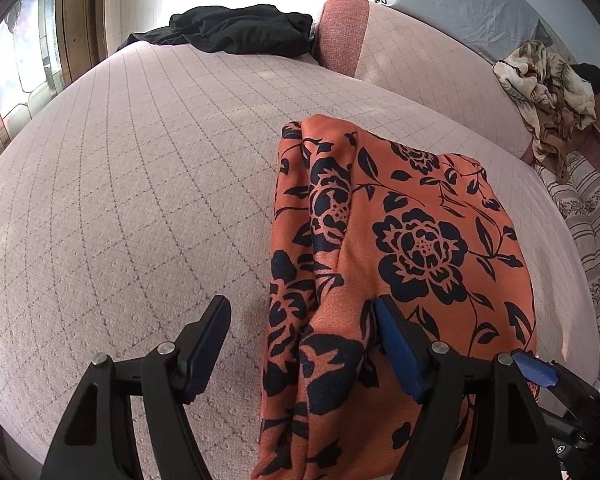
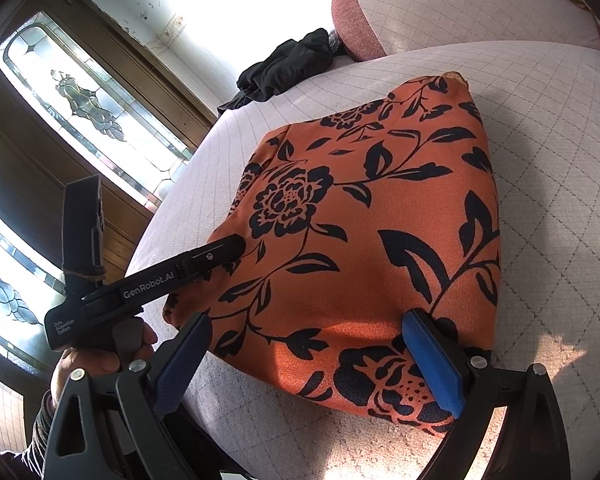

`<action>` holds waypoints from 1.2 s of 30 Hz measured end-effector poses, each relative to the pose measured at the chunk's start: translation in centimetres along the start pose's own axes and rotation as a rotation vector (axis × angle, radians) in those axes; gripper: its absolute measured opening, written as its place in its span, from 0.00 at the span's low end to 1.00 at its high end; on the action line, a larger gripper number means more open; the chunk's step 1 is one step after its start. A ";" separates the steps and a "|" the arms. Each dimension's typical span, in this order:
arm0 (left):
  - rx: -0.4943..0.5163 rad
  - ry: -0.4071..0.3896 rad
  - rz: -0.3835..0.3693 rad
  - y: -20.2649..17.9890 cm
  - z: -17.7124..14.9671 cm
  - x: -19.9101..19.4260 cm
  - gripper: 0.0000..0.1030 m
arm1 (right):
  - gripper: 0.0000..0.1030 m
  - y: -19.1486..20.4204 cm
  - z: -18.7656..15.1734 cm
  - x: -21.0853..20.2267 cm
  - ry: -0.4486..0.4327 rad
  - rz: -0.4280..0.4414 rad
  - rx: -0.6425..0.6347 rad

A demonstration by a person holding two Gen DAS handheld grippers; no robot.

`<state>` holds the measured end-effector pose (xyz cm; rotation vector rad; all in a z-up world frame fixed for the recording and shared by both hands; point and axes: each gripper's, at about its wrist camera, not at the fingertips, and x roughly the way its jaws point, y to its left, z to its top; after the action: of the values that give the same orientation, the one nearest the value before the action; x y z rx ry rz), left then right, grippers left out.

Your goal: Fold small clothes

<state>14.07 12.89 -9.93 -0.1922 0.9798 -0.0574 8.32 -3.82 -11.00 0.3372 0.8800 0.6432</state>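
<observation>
Left wrist view. The orange floral garment [image 1: 400,248] lies folded into a compact packet on the quilted pink cushion [image 1: 140,184], toward its right side. The left hand-held gripper [image 1: 302,320] has its jaws spread wide; the near left edge of the packet, where several layers bunch into ridges, lies between them, and the right finger rests on or just above the fabric. A black garment [image 1: 236,32] lies heaped at the far end of the cushion, well apart, and a beige patterned cloth [image 1: 548,88] sits at far right.

Right wrist view. The right hand-held gripper [image 2: 312,340] is likewise spread, straddling the near edge of the orange floral garment [image 2: 372,216] without pinching it. The left hand-held gripper [image 2: 228,250] enters from the left, its tip touching the packet's left edge; the person's hand [image 2: 100,356] grips its handle. The black garment [image 2: 288,64] appears beyond, with a glazed wooden door [image 2: 80,128] behind.

Judgement: the fold looks nearly complete, the remaining work probably being to tidy the loose left layers. To do this well, close on all bunched layers together, pull lightly outward to flatten, and press the top smooth without dragging the packet.
</observation>
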 end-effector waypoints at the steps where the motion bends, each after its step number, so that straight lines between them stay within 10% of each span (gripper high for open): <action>1: -0.001 0.000 -0.001 0.0 0.0 0.0 0.73 | 0.95 0.0 0.0 0.0 0.000 -0.002 -0.001; 10: -0.042 -0.035 -0.084 0.6 0.8 -1.7 0.73 | 0.96 0.5 0.6 -0.2 0.011 -0.005 0.009; 14: -0.061 -0.082 -0.165 1.2 2.9 -2.5 0.74 | 0.96 -1.8 2.7 -4.5 -0.147 0.076 0.129; 20: -0.062 0.103 -0.192 0.6 3.3 3.2 0.75 | 0.95 -10.9 6.2 -1.4 -0.035 0.046 0.388; 24: -0.010 0.102 -0.227 -0.4 2.8 3.6 0.62 | 0.77 -11.2 7.0 2.9 0.074 0.099 0.365; 27: -0.031 0.108 -0.265 -0.3 3.2 3.6 0.42 | 0.40 -9.4 8.1 4.3 0.122 0.047 0.263; 36: 0.016 -0.046 -0.332 -4.2 4.9 -0.5 0.34 | 0.32 -7.7 13.1 -4.8 -0.045 0.005 0.056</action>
<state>18.05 9.52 -6.12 -0.3387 0.8937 -0.3634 19.52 -13.00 -4.26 0.4029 0.8551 0.6147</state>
